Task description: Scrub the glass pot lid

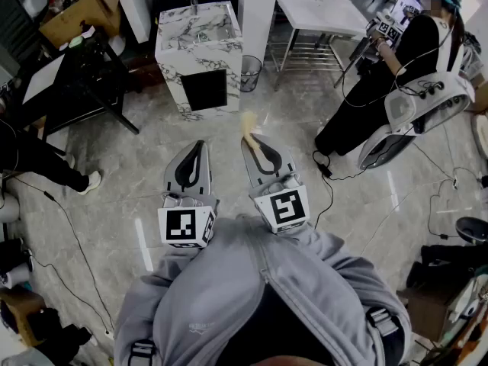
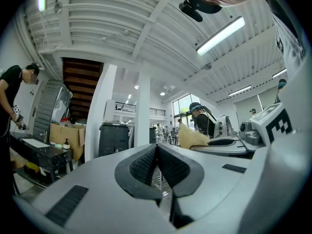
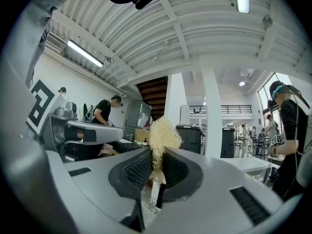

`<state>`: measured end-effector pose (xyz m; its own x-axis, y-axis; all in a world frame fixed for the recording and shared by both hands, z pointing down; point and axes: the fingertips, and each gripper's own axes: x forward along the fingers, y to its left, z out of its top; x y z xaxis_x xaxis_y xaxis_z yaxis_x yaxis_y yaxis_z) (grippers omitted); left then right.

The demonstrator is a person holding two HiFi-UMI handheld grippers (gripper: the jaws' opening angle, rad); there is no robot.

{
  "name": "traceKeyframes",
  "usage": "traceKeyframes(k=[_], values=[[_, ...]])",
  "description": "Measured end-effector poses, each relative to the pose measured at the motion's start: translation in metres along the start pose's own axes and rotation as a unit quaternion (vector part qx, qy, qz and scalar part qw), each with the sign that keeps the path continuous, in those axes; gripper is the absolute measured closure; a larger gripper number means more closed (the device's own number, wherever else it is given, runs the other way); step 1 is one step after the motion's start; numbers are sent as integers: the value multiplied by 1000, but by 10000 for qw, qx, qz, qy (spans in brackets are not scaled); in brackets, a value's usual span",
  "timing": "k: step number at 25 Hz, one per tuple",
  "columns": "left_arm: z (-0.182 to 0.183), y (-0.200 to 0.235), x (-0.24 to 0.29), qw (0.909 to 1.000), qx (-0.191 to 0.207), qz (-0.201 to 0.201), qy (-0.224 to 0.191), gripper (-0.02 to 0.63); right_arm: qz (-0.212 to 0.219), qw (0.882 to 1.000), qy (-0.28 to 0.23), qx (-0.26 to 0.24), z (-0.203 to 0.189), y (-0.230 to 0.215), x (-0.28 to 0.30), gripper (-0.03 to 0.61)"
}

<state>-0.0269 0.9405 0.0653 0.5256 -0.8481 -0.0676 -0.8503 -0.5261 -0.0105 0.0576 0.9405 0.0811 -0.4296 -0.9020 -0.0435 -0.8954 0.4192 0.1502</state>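
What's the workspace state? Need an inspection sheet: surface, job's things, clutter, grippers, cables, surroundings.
Surface: grey polished stone floor; marble-patterned sink cabinet stands ahead.
Job's things: pale yellow fibrous scrubber present; glass pot lid: nothing seen.
Clutter: brown cardboard box and dark mesh wastebasket on the floor.
Grippers: left hand-held gripper shut, nothing between its jaws; right hand-held gripper shut on the scrubber. Both held close to the wearer's chest.
Cables: black cables trail loose across the floor on both sides.
Surroundings: person in black clothing by a white table.
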Motion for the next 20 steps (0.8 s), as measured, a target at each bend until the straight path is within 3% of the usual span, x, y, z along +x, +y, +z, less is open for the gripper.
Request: traceKeyframes(k=[9,16,20], values=[[-4,-19,32,10000,15,90,-6,597,130,9999,-50,-15,-8,-36,2,528],[-8,-23,43,9999,22,140,99,597,221,9988,-222,366,-9,-49,5,526],[-16,-9,56,9998,-16,161,146,598,151,9985,-15,532,-22,-56,16,526]])
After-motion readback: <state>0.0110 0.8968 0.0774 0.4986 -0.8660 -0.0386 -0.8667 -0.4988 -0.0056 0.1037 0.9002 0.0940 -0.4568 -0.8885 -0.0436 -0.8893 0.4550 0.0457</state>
